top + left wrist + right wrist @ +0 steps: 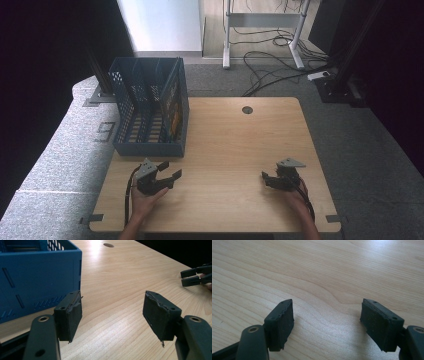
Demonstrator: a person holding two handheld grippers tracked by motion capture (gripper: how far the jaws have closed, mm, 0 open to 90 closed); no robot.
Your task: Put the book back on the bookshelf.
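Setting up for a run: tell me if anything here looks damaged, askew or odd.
The left gripper pads are worn: edges ragged, facing peeling at the top corners. The right gripper pads look chipped too. The blue crate overhangs the table's left edge. Nothing spilled.

One blue crate (150,107), two grippers.

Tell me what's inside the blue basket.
The blue basket holds upright dividers and, in its right compartment, something flat with yellow-orange print, standing on edge. What it is, and the basket's floor beneath it, can't be made out.
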